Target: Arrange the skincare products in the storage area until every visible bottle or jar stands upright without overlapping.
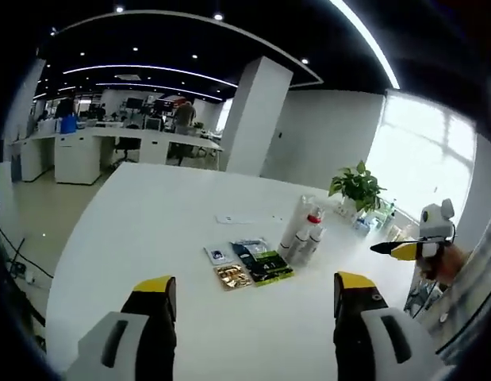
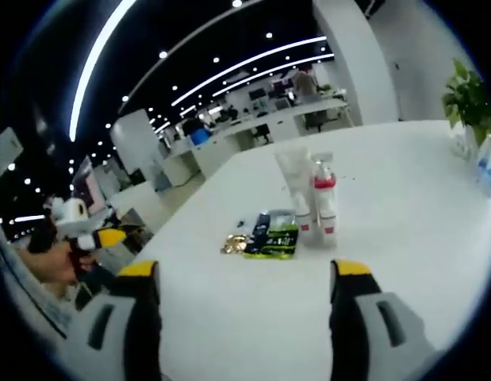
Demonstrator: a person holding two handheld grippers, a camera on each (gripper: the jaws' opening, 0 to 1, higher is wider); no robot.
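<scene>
Several white skincare bottles and tubes stand close together upright on the white table, one with a red band. In the right gripper view the same cluster of bottles stands mid-table. Flat sachets in green, black and gold lie beside them, seen too as sachets. My left gripper is open and well short of them, holding nothing. My right gripper is open and equally far back. The right gripper also enters the left gripper view from the right, held by a hand. The left gripper appears at left.
A potted green plant and small bottles stand near the table's far edge by the window. A white pillar and office desks with people lie beyond. A white card lies on the table.
</scene>
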